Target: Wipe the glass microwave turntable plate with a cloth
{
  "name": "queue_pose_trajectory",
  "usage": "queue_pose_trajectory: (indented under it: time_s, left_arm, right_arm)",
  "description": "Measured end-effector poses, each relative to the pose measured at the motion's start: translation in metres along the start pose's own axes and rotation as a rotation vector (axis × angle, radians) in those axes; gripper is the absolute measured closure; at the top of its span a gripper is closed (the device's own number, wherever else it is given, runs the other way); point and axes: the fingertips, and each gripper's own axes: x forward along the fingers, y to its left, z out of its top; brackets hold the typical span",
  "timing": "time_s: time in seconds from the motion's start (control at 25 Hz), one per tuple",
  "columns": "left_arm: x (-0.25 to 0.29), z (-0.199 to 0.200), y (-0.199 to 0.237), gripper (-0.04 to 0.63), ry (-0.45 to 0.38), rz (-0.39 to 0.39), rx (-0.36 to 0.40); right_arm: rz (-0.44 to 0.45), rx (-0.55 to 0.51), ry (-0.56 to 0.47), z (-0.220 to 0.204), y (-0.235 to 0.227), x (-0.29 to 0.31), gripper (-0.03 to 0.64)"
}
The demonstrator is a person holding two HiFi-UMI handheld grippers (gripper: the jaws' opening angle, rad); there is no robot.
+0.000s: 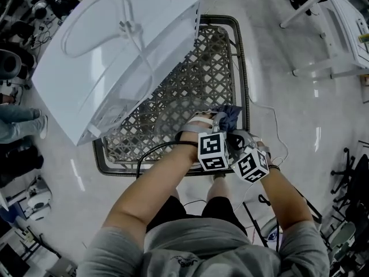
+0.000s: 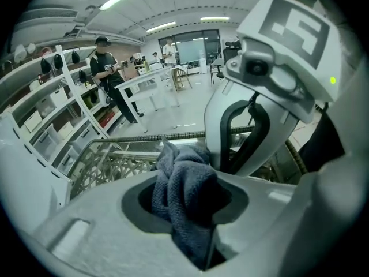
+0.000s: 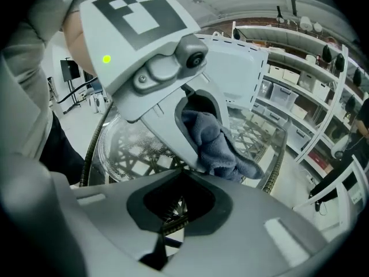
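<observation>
The left claw (image 2: 193, 212) is clamped on the bunched cloth (image 2: 183, 183). The right claw (image 3: 179, 203) is closed, seemingly pinching the near rim of the glass plate (image 3: 130, 146), which lies just ahead on the wicker table (image 3: 280, 154). I judge wiping is in hand. Next, the cloth needs pressing flat and sweeping across the glass.

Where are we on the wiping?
Done: the cloth is pinched in the left gripper. In hand: the right gripper seems to grip the glass plate by its edge, cloth close by. Left: the wiping itself; no sign how much is wiped.
</observation>
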Motion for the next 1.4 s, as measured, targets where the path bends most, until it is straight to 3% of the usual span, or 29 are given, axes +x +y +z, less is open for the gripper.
queue_pose_trajectory:
  time_s: [0.28, 0.76, 0.92, 1.2, 1.4]
  left_arm:
    - [-0.009, -0.018, 0.002, 0.465, 0.060, -0.005, 0.036]
    - [-0.098, -0.146, 0.005, 0.465, 0.226, 0.033, -0.070]
    - [-0.118, -0.172, 0.005, 0.465, 0.263, 0.047, -0.105]
    - [-0.120, -0.171, 0.007, 0.465, 0.288, 0.069, -0.078]
    - [-0.106, -0.114, -0.003, 0.465, 0.148, 0.050, -0.077]
  right_arm:
    - [-0.001, 0.007, 0.001, -0.001, -0.001, 0.001, 0.611]
    - [-0.002, 0.006, 0.012, -0.002, -0.001, 0.000, 0.611]
    - [-0.002, 0.005, 0.017, -0.001, -0.001, 0.000, 0.611]
    - [-0.007, 0.005, 0.016, 0.000, -0.001, 0.001, 0.611]
    - [-0.013, 0.005, 0.008, -0.001, -0.001, 0.001, 0.611]
